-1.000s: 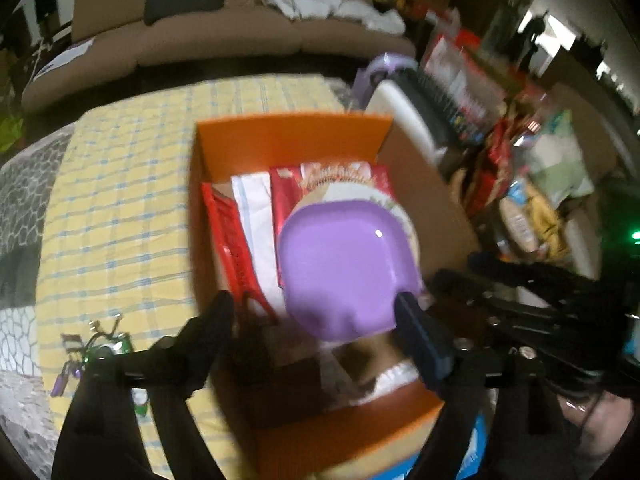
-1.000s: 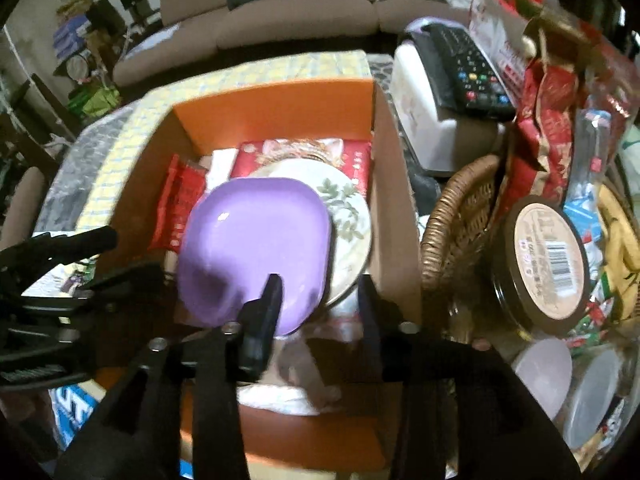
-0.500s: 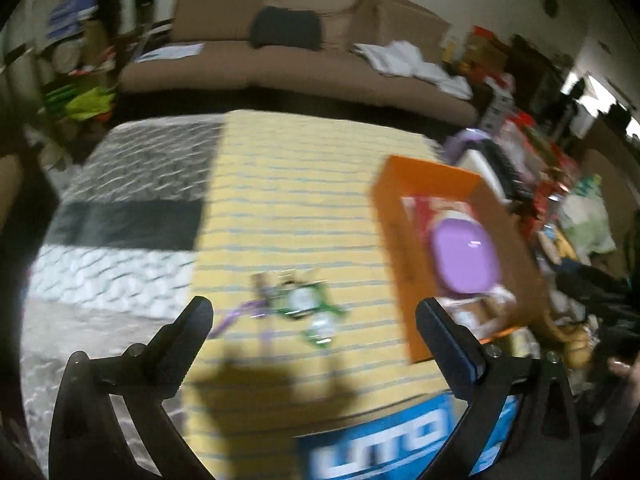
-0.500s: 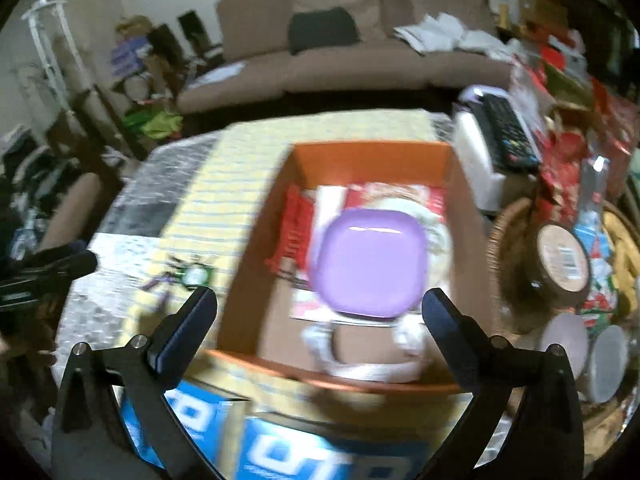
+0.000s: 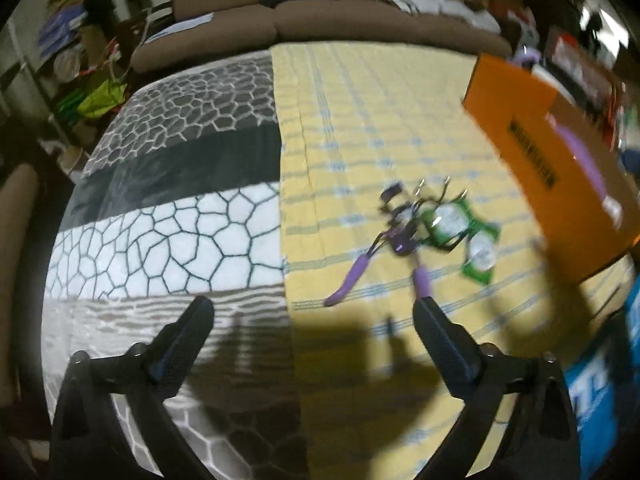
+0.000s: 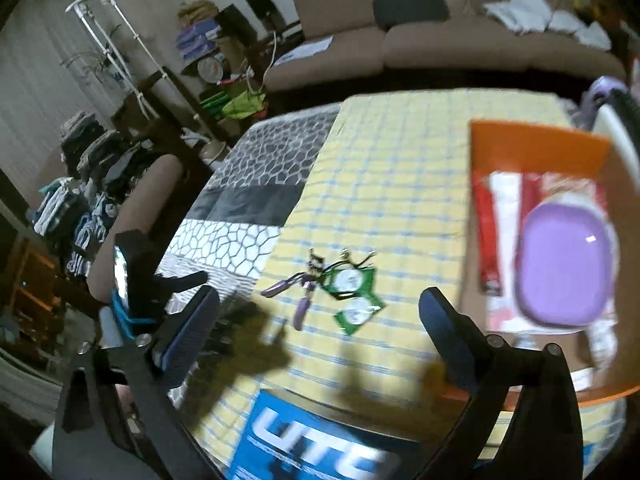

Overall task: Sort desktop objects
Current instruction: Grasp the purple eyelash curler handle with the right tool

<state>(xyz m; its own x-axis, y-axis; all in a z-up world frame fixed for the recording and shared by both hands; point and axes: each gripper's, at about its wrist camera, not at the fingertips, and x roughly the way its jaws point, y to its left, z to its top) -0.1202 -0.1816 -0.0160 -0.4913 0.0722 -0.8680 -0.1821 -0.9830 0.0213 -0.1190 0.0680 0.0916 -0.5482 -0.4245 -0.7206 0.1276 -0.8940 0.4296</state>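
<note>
A purple-handled eyelash curler (image 5: 358,266) (image 6: 301,298) lies on the yellow checked cloth (image 5: 360,120) beside two green packets (image 5: 452,220) (image 6: 352,280). My left gripper (image 5: 314,322) hovers just short of the curler. Its jaws are wide and closing, with nothing between them. My right gripper (image 6: 316,316) hangs above the same items. Its jaws are also wide and closing on nothing. To the right stands the orange box (image 5: 520,132) (image 6: 536,140). In it a purple plate (image 6: 564,264) rests on a white plate and red packets.
A grey and white honeycomb-patterned cloth (image 5: 172,208) covers the table's left part. A blue printed box (image 6: 312,444) sticks out at the near edge. A brown sofa (image 6: 440,44) stands behind the table. Clutter and shelves (image 6: 80,168) fill the left of the room.
Both grippers have left the purple plate in the orange box and swung left over the yellow cloth. Their jaws stand much wider than a second ago. The curler and green packets have come close.
</note>
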